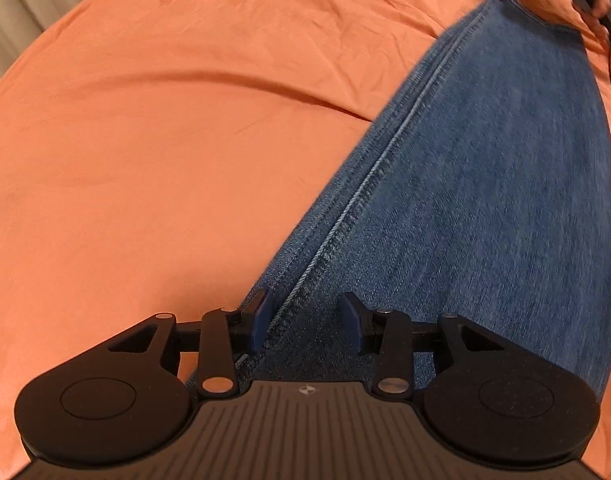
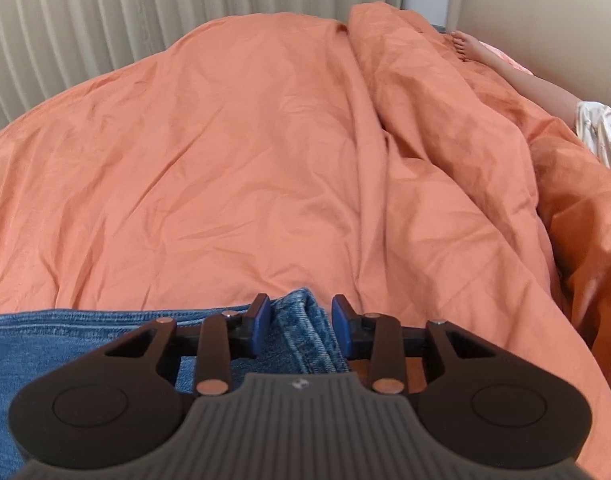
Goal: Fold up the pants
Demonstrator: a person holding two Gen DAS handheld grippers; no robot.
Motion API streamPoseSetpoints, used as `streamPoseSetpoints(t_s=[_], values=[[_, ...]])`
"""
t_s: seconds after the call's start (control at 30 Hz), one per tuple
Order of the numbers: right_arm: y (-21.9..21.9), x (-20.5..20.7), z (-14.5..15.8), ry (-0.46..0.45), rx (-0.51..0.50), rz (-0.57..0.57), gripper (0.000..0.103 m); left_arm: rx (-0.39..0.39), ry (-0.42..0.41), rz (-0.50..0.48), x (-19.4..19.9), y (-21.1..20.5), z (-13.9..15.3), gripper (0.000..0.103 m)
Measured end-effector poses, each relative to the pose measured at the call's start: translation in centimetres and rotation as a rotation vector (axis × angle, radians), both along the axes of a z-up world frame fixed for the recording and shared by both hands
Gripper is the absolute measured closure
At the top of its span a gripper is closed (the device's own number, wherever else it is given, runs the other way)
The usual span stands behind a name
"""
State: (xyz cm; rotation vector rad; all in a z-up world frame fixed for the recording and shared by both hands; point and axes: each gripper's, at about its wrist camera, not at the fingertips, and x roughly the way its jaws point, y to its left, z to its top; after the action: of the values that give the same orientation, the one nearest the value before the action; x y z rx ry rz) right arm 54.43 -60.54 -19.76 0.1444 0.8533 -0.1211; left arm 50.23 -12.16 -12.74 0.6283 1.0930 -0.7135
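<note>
We're looking at a bed with a rumpled orange duvet [image 2: 265,152], bunched into a ridge on its right side. Behind the duvet hang beige pleated curtains [image 2: 85,20]; right of the duvet stands a plain beige panel [image 2: 545,20].

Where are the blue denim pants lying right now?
The blue denim pants lie stretched across the orange bedsheet; left-wrist view shows them running lower centre to upper right, one end between each gripper's fingers.

A home bedroom: bed under rumpled orange duvet [image 2: 265,152], pleated beige curtains [image 2: 85,20] behind, someone's bare foot [image 2: 465,46].
</note>
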Motion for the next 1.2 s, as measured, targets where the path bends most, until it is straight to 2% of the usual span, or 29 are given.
streamPoseSetpoints(t_s=[0.03, 0.1, 0.13, 0.17, 0.23, 0.37, 0.53, 0.67, 0.77, 0.83, 0.9, 0.93, 0.97, 1.03, 1.13, 1.2], values=[[0.1, -0.1, 0.0, 0.001, -0.002, 0.004, 0.078, -0.006, 0.006, 0.012, 0.2, 0.2, -0.2, 0.053], [0.2, -0.3, 0.0, 0.001, -0.013, -0.005, 0.088, -0.018, 0.018, 0.055, 0.7, 0.3, -0.6, 0.052], [0.2, -0.4, 0.1, -0.002, -0.018, -0.008, 0.093, -0.018, -0.004, 0.064, 0.6, 0.3, -0.5, 0.069], [0.3, -0.5, 0.2, -0.010, -0.033, -0.009, 0.103, -0.004, -0.040, 0.076, 0.2, 0.1, -0.4, 0.089], [0.6, -0.8, 0.8, -0.028, -0.067, -0.006, 0.103, 0.004, -0.083, 0.073, -0.8, -0.6, 0.1, 0.097], [0.8, -1.2, 1.8, -0.037, -0.089, 0.005, 0.103, 0.002, -0.187, 0.134, -2.5, -0.9, 1.0, 0.100], [1.2, -1.8, 2.3, -0.075, -0.120, -0.026, 0.103, -0.034, -0.325, 0.207, -3.4, -0.8, 2.5, 0.101], [1.3, -1.7, 2.4, -0.097, -0.132, -0.059, 0.103, -0.023, -0.337, 0.229, -1.8, -1.1, 2.5, 0.101], [1.4, -0.9, 1.8, -0.078, -0.134, -0.073, 0.103, -0.016, -0.257, 0.233, -0.5, -1.4, 1.1, 0.101], [1.3, -0.5, 1.0, -0.056, -0.129, -0.082, 0.103, -0.037, -0.291, 0.274, -0.1, -0.9, 0.9, 0.100], [1.0, -0.4, 0.5, -0.055, -0.117, -0.101, 0.103, -0.104, -0.289, 0.348, 0.5, -0.2, 1.4, 0.087], [0.8, -0.4, 0.3, -0.052, -0.108, -0.110, 0.103, -0.133, -0.281, 0.374, 0.7, 0.1, 1.7, 0.075], [0.6, -0.5, 0.3, -0.049, -0.100, -0.121, 0.101, -0.151, -0.274, 0.385, 0.7, 0.2, 2.0, 0.069], [-0.2, -1.2, 0.9, -0.062, -0.070, -0.135, 0.100, -0.155, -0.285, 0.362, -0.1, -0.1, 2.7, 0.069], [-1.3, -3.6, 2.4, -0.077, 0.008, -0.156, 0.089, -0.146, -0.268, 0.290, -2.2, -1.5, 3.4, 0.069], [-2.2, -6.1, 3.2, -0.083, 0.094, -0.182, 0.069, -0.148, -0.239, 0.259, -3.6, -2.7, 3.6, 0.069]])
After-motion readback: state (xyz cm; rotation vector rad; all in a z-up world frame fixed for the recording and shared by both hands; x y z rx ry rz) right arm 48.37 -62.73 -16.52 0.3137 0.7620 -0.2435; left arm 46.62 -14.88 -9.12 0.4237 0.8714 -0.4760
